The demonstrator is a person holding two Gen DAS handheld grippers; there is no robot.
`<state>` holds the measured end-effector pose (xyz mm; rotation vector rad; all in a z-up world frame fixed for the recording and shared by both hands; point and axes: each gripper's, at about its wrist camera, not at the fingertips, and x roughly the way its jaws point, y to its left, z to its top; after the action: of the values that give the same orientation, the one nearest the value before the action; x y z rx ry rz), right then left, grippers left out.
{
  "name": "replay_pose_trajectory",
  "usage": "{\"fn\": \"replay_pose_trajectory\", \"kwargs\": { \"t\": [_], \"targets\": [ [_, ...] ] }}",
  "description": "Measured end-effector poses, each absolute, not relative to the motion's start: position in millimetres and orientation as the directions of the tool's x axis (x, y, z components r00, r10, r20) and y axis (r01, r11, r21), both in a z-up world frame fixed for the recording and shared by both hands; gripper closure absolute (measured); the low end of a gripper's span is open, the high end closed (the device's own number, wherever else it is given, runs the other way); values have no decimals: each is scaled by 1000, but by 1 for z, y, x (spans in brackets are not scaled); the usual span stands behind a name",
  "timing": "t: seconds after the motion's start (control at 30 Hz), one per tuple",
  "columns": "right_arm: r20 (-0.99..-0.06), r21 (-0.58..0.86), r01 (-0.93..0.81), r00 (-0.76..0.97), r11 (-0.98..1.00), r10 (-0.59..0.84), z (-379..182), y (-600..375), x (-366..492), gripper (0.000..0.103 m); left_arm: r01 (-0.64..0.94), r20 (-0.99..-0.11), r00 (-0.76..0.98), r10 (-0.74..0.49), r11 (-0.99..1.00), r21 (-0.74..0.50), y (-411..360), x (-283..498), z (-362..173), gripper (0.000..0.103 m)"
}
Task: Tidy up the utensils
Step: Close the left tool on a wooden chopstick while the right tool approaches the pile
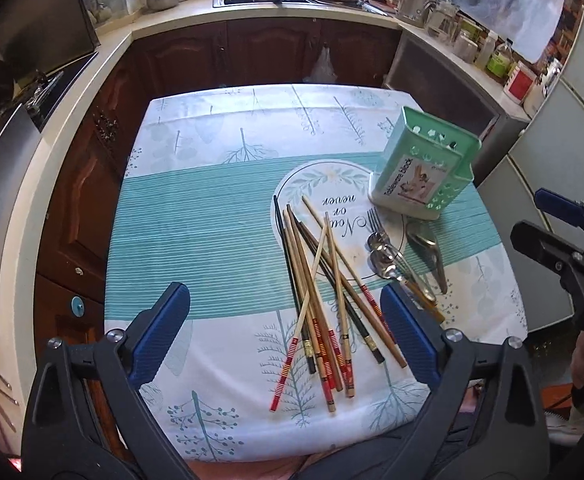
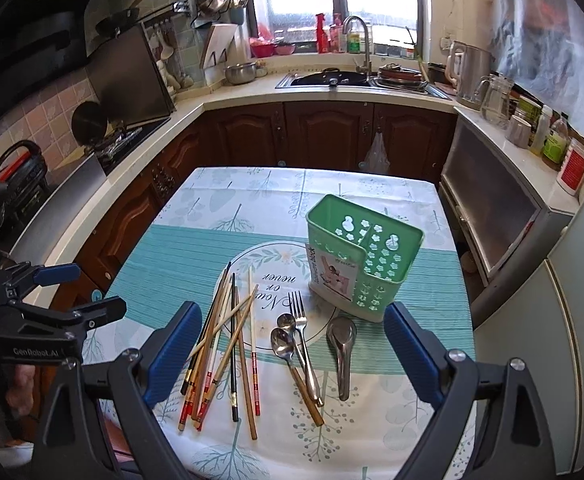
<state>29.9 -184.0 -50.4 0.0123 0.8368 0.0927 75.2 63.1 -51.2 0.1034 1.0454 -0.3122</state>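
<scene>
A loose pile of several chopsticks (image 1: 324, 304) (image 2: 228, 348) lies on the patterned tablecloth (image 1: 212, 208) (image 2: 220, 216). Right of them rest two spoons (image 2: 288, 336), a fork (image 2: 298, 312) and a wide soup spoon (image 2: 342, 344) (image 1: 426, 248). A green perforated utensil holder (image 1: 422, 168) (image 2: 362, 256) stands upright behind them, empty as far as I see. My left gripper (image 1: 288, 336) hovers open above the near ends of the chopsticks. My right gripper (image 2: 290, 354) hangs open over the spoons and fork. Neither holds anything.
The small table sits inside a U-shaped kitchen with dark wood cabinets (image 2: 324, 132). A sink (image 2: 328, 78), stove (image 2: 128, 136), jugs and bottles (image 2: 548, 136) line the counters. A fridge (image 2: 580, 304) stands close on the right. The other gripper shows at each view's edge.
</scene>
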Motion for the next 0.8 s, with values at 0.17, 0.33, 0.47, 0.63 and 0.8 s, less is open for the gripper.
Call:
{"fn": "replay_pose_trajectory", "kwargs": {
  "t": [0.17,0.33,0.47,0.63,0.8],
  "targets": [
    [-792,88,-119,593,989,142,-65,-173,46,26,365,-880,415,-232,928,-73,54,83,-83,21],
    [-848,154,-127,491,980,197,-97,-166,66,44,423,-907,307,-288,895,-141,41,97,-121,37],
    [-885,258,-97,376,961,276,-130,-170,87,62,450,-926,249,-283,881,-148,29,118,-152,44],
    [-903,325,-36,285,945,322,-164,-167,112,67,440,-946,168,-277,880,-180,14,149,-187,48],
    [-911,342,-1,246,940,332,-183,-165,124,69,414,-959,115,-259,890,-191,2,172,-212,61]
  ]
}}
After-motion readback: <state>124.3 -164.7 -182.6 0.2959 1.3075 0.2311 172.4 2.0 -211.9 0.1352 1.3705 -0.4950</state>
